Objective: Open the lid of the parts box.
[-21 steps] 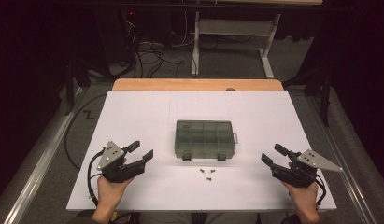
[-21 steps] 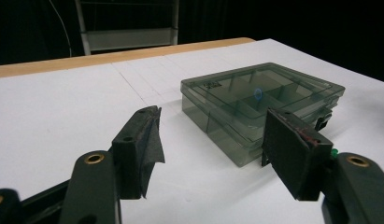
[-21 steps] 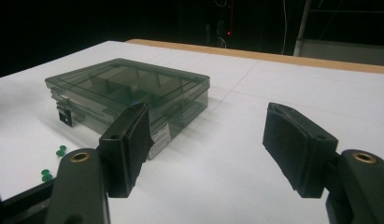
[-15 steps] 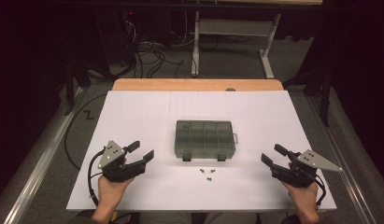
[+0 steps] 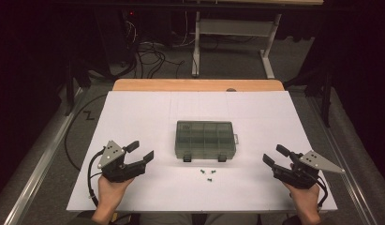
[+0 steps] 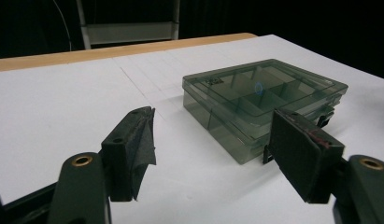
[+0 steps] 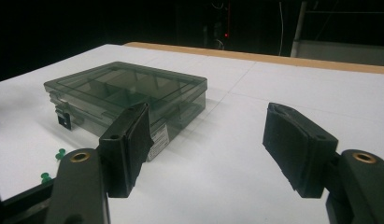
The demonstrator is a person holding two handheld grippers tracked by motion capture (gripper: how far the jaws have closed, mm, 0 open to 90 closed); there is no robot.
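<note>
High view, box: closed smoky clear box (image 5: 205, 139) mid tabletop (image 5: 134, 112), lid down, two latches (image 5: 187, 158) on the near edge facing the person.
High view, pins: three small green pins (image 5: 209, 174) loose on the tabletop just in front of the box, apart from it.
High view, left gripper (image 5: 139, 152): held low at the box's left, well apart from it, jaws spread, nothing between.
High view, right gripper (image 5: 276, 154): at the box's right, well apart, jaws spread, nothing between, angled in toward the box.
Left gripper view, box: box (image 6: 259, 100) ahead and to the right, dividers visible through the lid; one latch (image 6: 326, 117) peeks past the right jaw.
Left gripper view, gripper: released, both pads bare, white tabletop (image 6: 54, 107) between them.
Right gripper view, box: box (image 7: 129, 91) ahead-left, label on its near side wall, one latch (image 7: 63, 119) at its left end; two pins (image 7: 60, 153) at far left.
Right gripper view, gripper: released, nothing gripped, jaws wide.
Step, judged: approach to the box, most likely to open it so the pins can go in.
How to do it well: one gripper should pin the box body down at a side wall while the other works a latch; come in low and level.
Watch out: light box may slide on the smooth sheet if pushed one-sided; keep clear of the pins so they do not scatter.
Lid: lift from the near edge only after both latches are free.
</note>
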